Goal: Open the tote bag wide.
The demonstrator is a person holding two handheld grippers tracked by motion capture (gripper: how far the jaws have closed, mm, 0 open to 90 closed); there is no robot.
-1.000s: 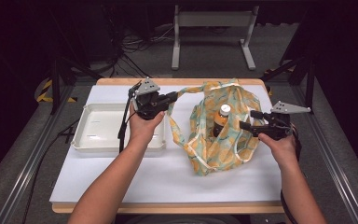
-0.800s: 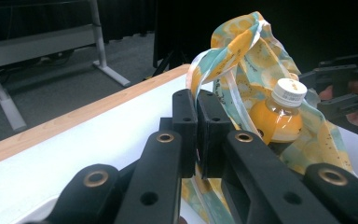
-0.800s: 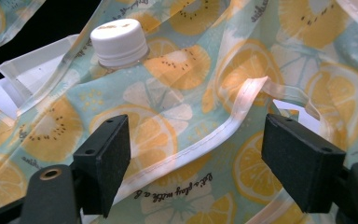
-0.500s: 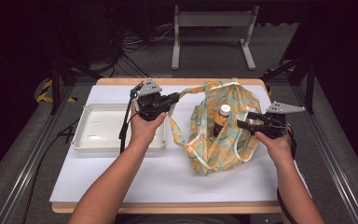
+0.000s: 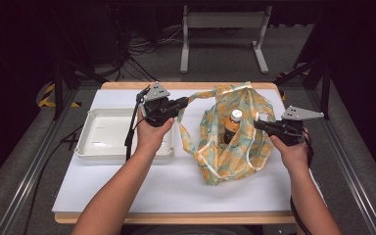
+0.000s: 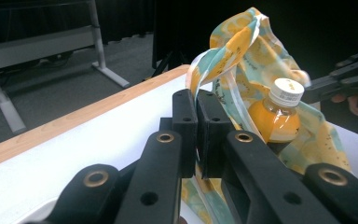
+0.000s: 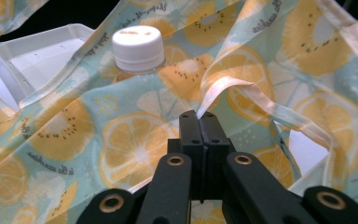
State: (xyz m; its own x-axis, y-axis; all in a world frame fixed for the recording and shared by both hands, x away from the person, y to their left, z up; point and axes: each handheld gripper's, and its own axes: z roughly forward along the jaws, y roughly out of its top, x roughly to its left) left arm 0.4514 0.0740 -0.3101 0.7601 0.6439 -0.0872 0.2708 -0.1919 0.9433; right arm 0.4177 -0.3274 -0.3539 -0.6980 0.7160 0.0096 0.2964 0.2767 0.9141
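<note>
Right claw (image 5: 260,125) just snapped closed on bag (image 5: 235,147) handle strap; left claw (image 5: 182,103) pinching other handle. Bag on counter (image 5: 142,186), bottle (image 5: 231,125) inside. Best: lift both handles evenly, keep bottle upright.

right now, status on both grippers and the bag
Left gripper shut on bag handle. Right gripper just closed on bag edge. Bottle upright inside. Tray left, apart.
</note>
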